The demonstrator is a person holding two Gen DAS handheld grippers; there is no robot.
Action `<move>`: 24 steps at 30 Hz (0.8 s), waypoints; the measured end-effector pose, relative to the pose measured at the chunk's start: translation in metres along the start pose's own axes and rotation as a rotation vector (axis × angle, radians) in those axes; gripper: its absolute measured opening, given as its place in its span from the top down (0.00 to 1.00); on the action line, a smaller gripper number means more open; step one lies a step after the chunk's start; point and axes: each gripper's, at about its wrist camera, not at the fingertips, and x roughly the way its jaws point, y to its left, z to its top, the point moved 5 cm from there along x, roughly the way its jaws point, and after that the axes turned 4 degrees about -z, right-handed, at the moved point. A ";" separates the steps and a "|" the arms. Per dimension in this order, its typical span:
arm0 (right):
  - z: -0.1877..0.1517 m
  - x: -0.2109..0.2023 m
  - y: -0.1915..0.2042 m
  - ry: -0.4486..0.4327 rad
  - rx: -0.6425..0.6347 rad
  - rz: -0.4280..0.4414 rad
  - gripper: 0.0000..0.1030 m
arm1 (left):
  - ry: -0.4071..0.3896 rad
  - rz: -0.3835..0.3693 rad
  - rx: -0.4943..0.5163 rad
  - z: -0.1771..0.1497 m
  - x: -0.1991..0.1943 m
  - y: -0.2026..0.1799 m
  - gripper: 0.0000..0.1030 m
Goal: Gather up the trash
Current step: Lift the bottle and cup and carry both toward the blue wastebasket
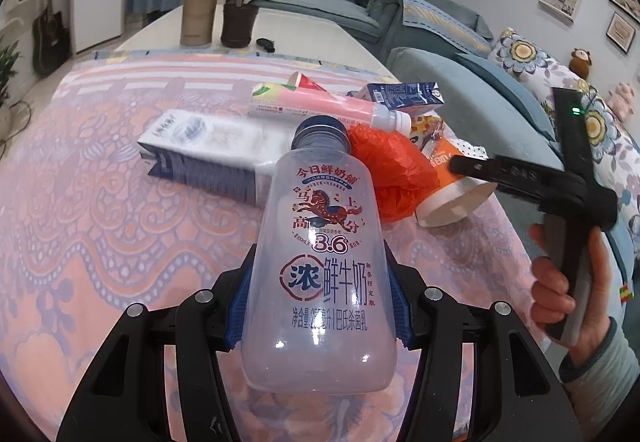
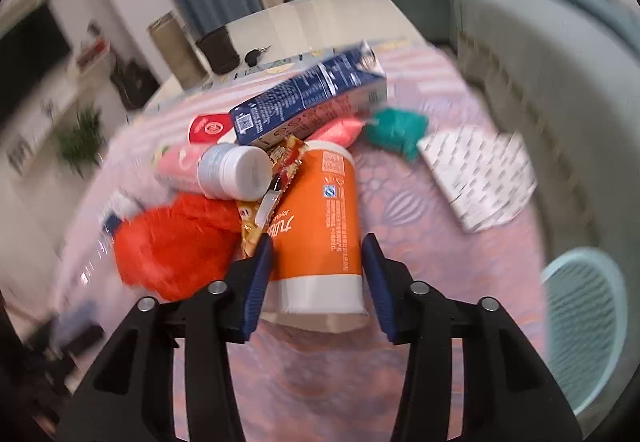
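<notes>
trash pile [image 2: 280, 170]: heaped mid-bench on the patterned cloth [image 1: 100, 242]; orange cup [image 2: 316, 226], red bag [image 2: 176, 246], pink bottle [image 2: 212, 170], blue carton [image 2: 308, 94], white carton [image 1: 208, 150]
milk bottle [image 1: 320, 274]: clear, empty-looking, lifted off the pile
left hand-held gripper [image 1: 320, 306]: pinching milk bottle at its sides
right hand-held gripper [image 2: 318, 282]: spread, fingers flanking orange cup, no squeeze visible
progress: early, judging by the heap; one item in hand, most still lying there
basket [image 2: 584, 322]: pale green, beside bench, likely the bin
bench: thermos [image 1: 200, 2], dark cup [image 1: 240, 22] at far end
room: blue sofa [image 1: 440, 42], curtains, guitar [image 1: 50, 38]
</notes>
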 end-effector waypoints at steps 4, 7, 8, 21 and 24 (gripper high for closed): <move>-0.007 0.028 -0.005 0.083 0.092 0.053 0.44 | 0.010 -0.001 -0.004 -0.002 0.007 0.005 0.48; -0.006 0.023 -0.005 0.059 0.087 0.048 0.48 | -0.002 -0.002 0.012 -0.002 0.007 0.004 0.48; -0.006 0.020 -0.006 0.047 0.089 0.042 0.51 | -0.005 -0.002 0.016 -0.001 0.007 0.003 0.48; -0.001 -0.101 -0.006 -0.244 -0.094 -0.179 0.56 | -0.202 -0.154 0.096 0.040 -0.046 -0.058 0.49; 0.002 -0.143 -0.020 -0.319 -0.096 -0.221 0.56 | -0.238 -0.204 0.141 0.057 -0.052 -0.094 0.48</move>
